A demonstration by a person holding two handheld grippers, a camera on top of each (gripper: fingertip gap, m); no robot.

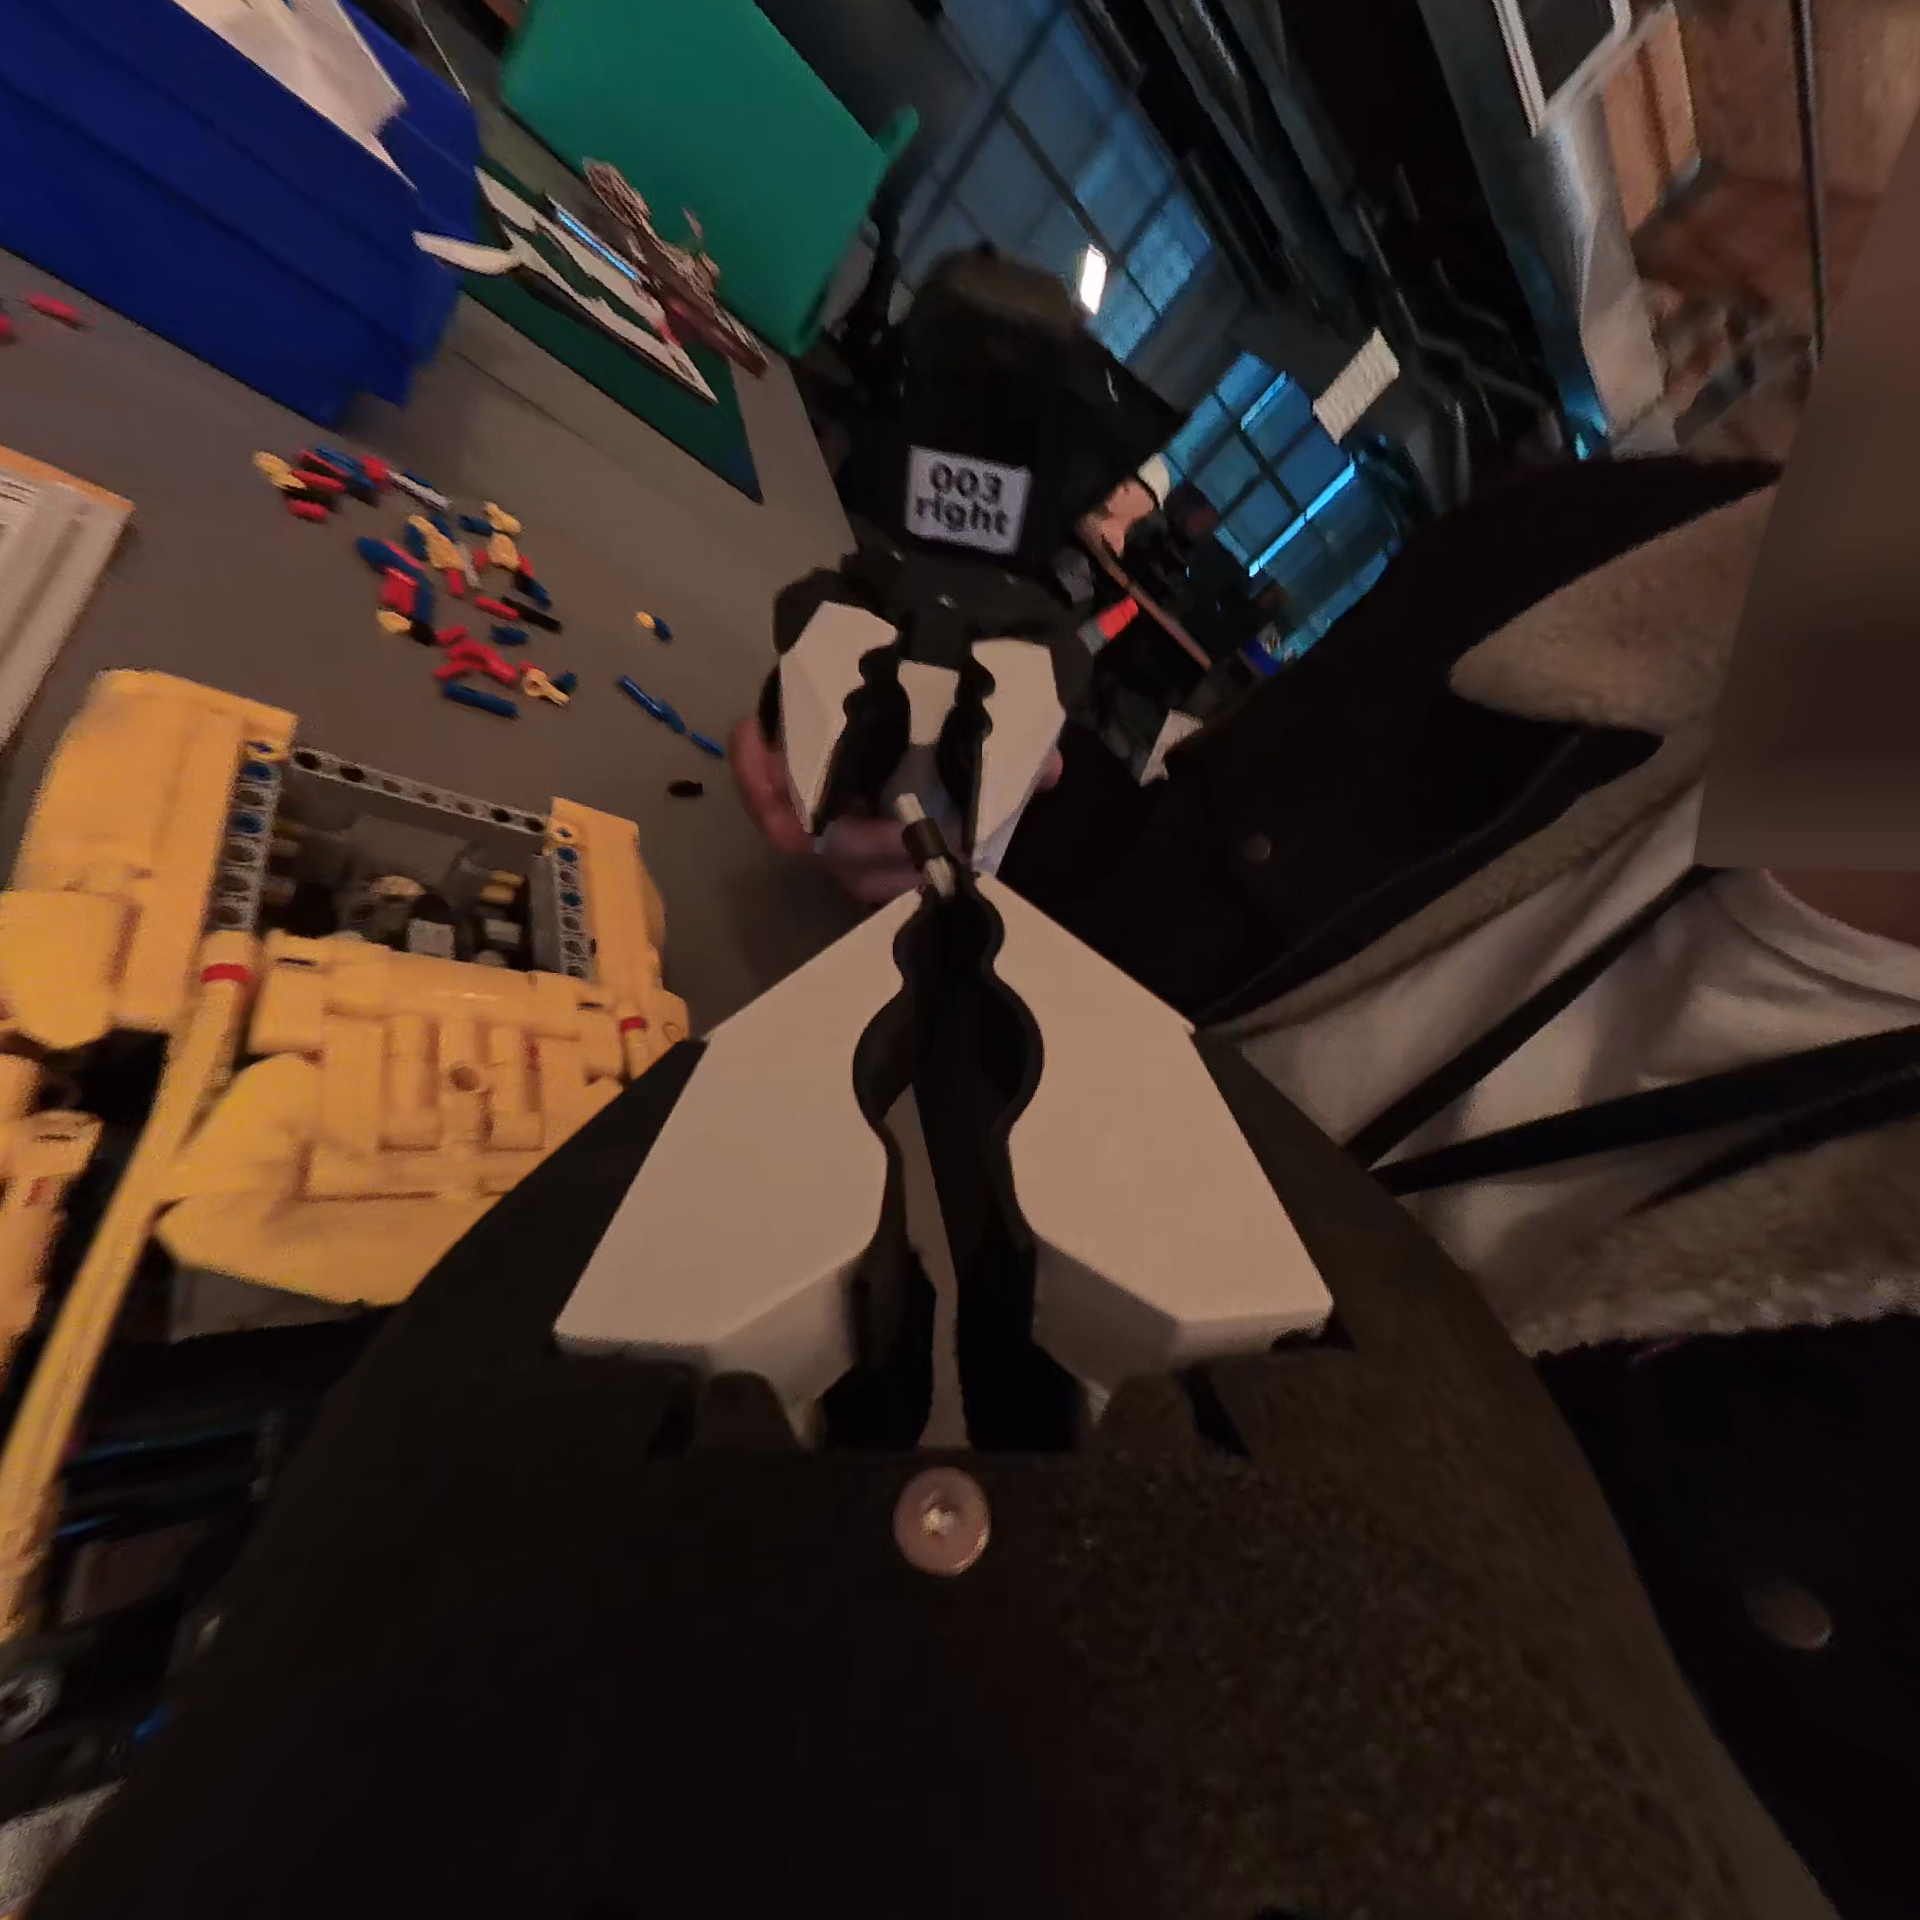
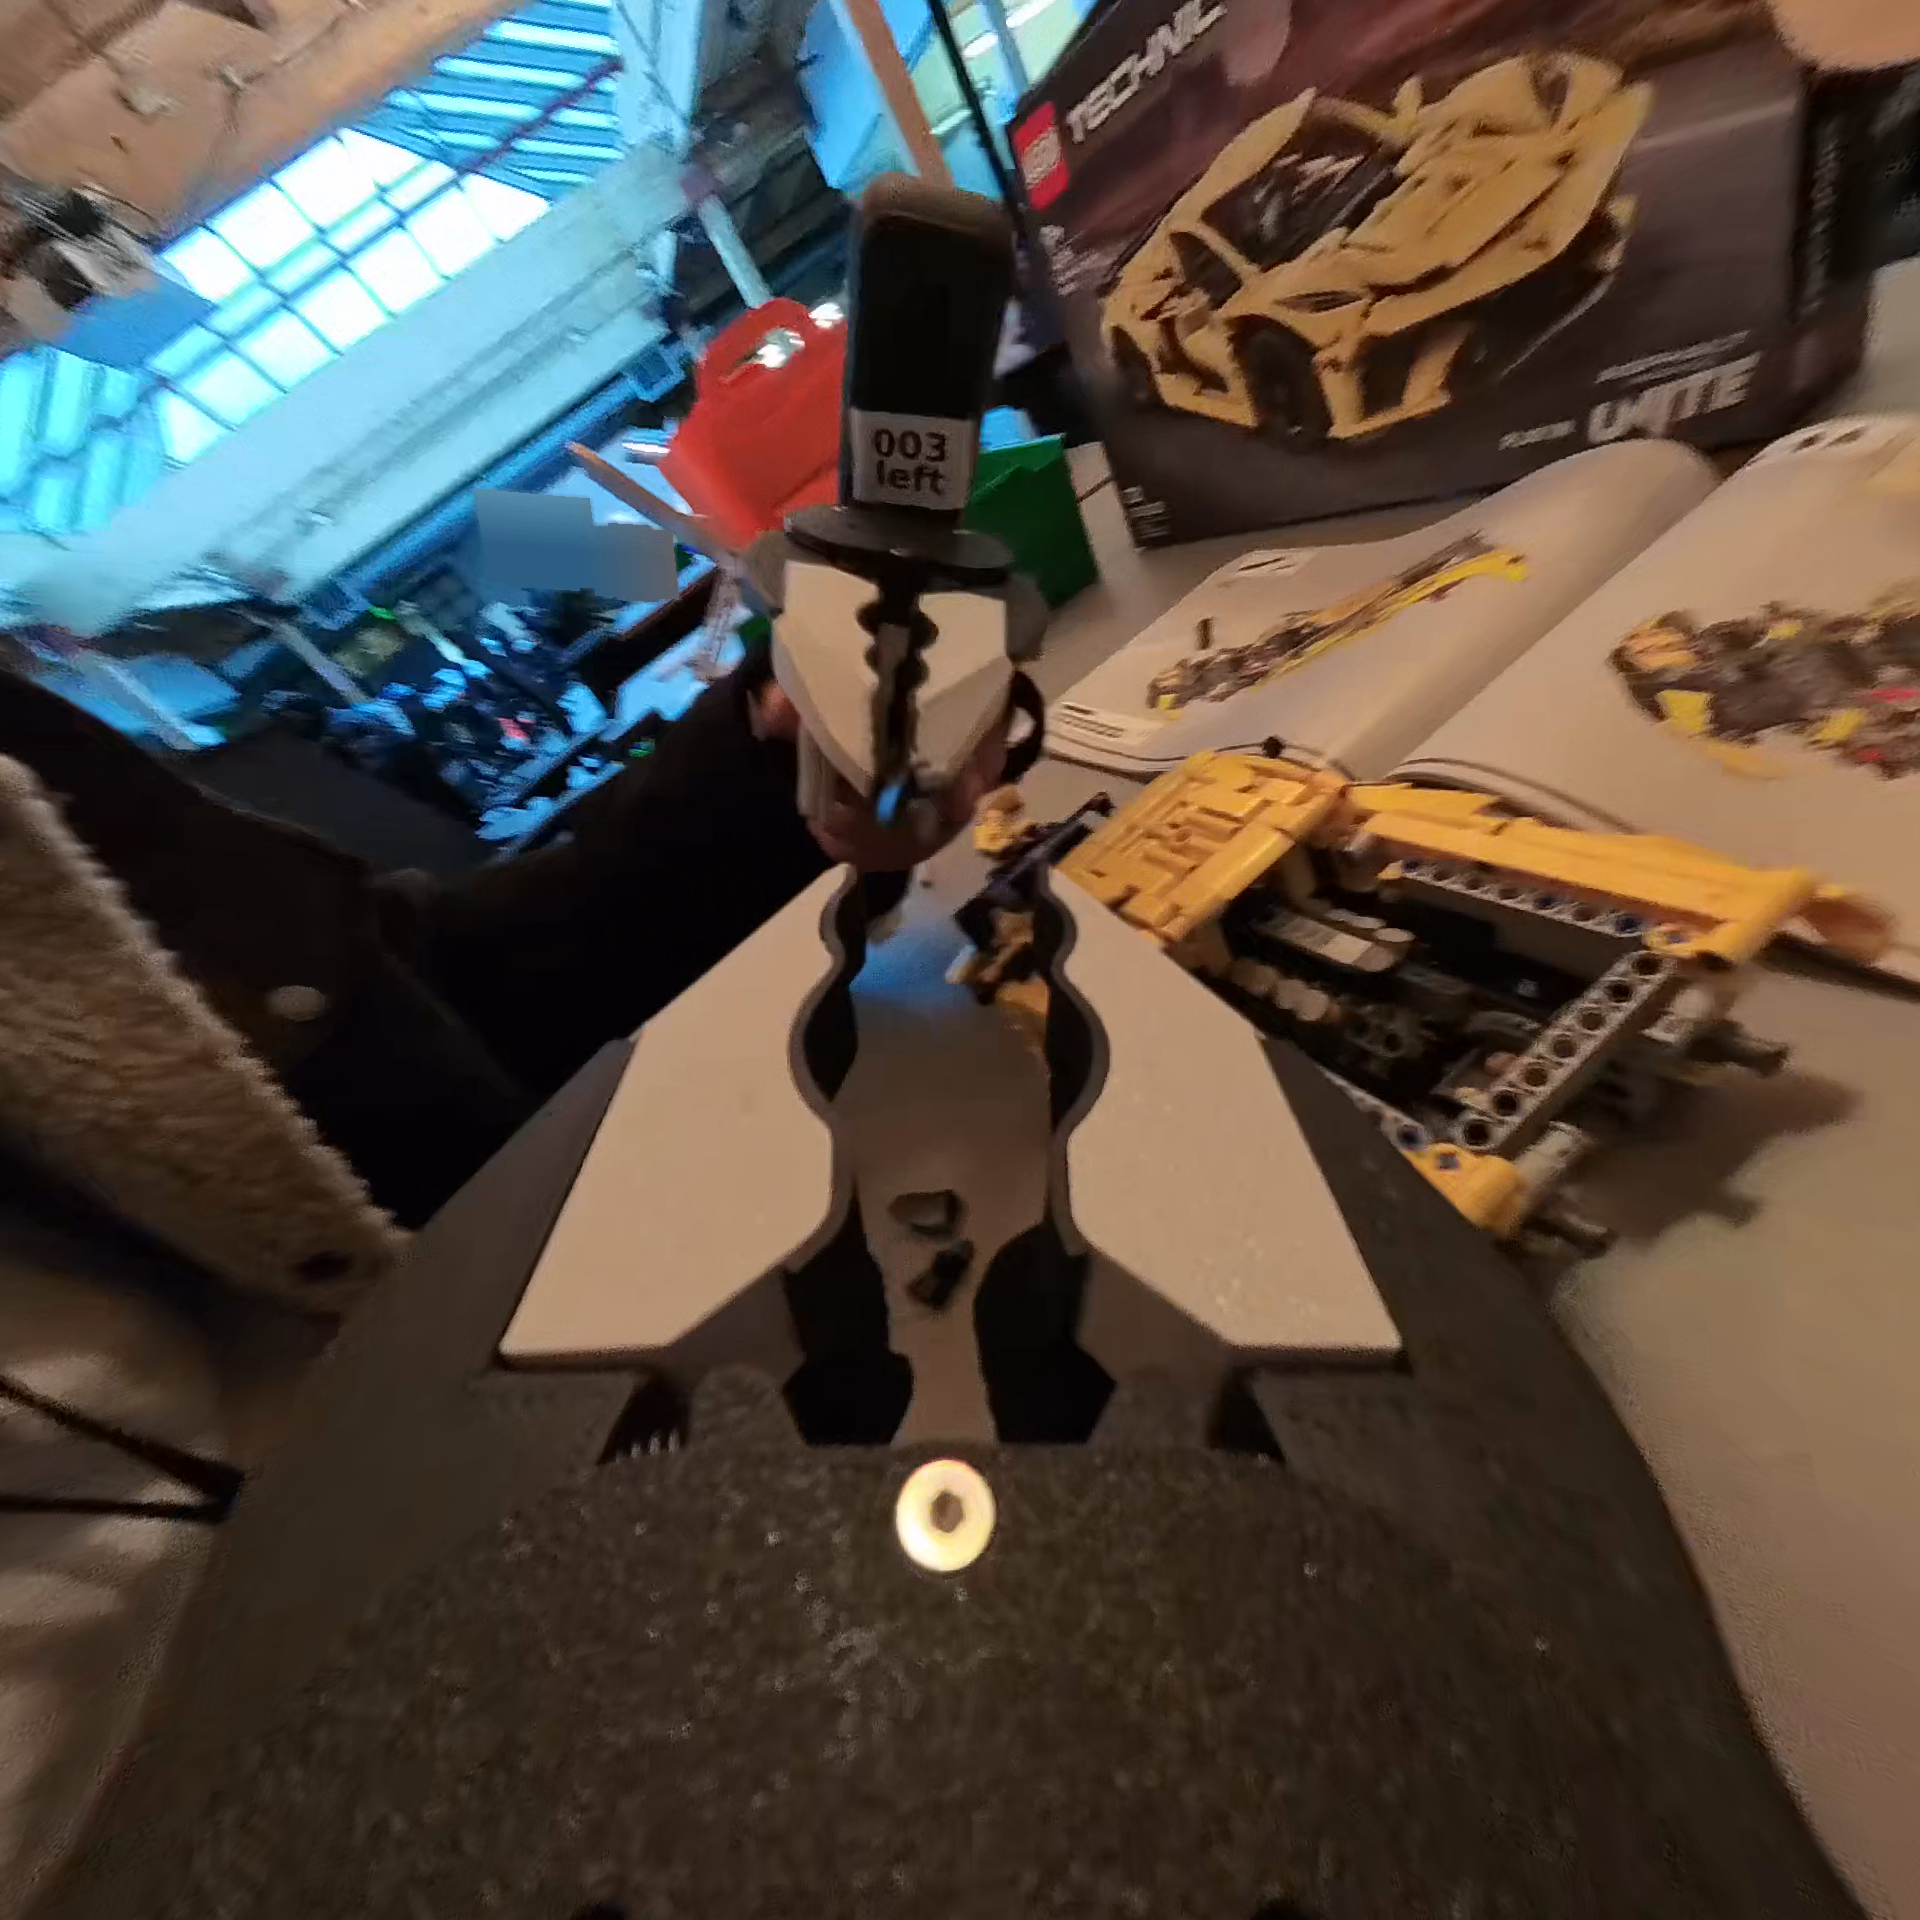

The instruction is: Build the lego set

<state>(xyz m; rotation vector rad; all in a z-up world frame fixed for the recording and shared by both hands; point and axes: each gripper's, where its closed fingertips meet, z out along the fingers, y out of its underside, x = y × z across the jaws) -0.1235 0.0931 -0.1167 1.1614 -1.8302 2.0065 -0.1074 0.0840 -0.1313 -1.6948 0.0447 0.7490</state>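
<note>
**Car body part-built; a small pin is being passed in mid-air**

In the left wrist view, the yellow car (image 1: 312,997) is seen at 9 o'clock on the grey worktop (image 1: 644,499), its top open over a grey frame with the inner workings exposed. At 10 o'clock a scatter of loose pieces (image 1: 447,592) in red, blue and yellow lies well apart from the car, unused. Blue bins (image 1: 208,208) are stacked at 11 o'clock. At centre, the left gripper (image 1: 951,894) is pressed together on a short pin (image 1: 928,847), dark with pale ends, which juts from the tips toward the right gripper (image 1: 920,821), held just beyond it at 12 o'clock.

In the right wrist view, the right gripper's fingers (image 2: 727,1122) are spread, nothing being held between them. The manual (image 2: 1558,665) lies open at 2 o'clock, with the box (image 2: 1455,260) behind it at 1 o'clock.

The build is judged partly done: much yellow bodywork is in place, but the roof area is uncovered and many pieces remain to be fitted. The pin appears to be the current step.
</note>
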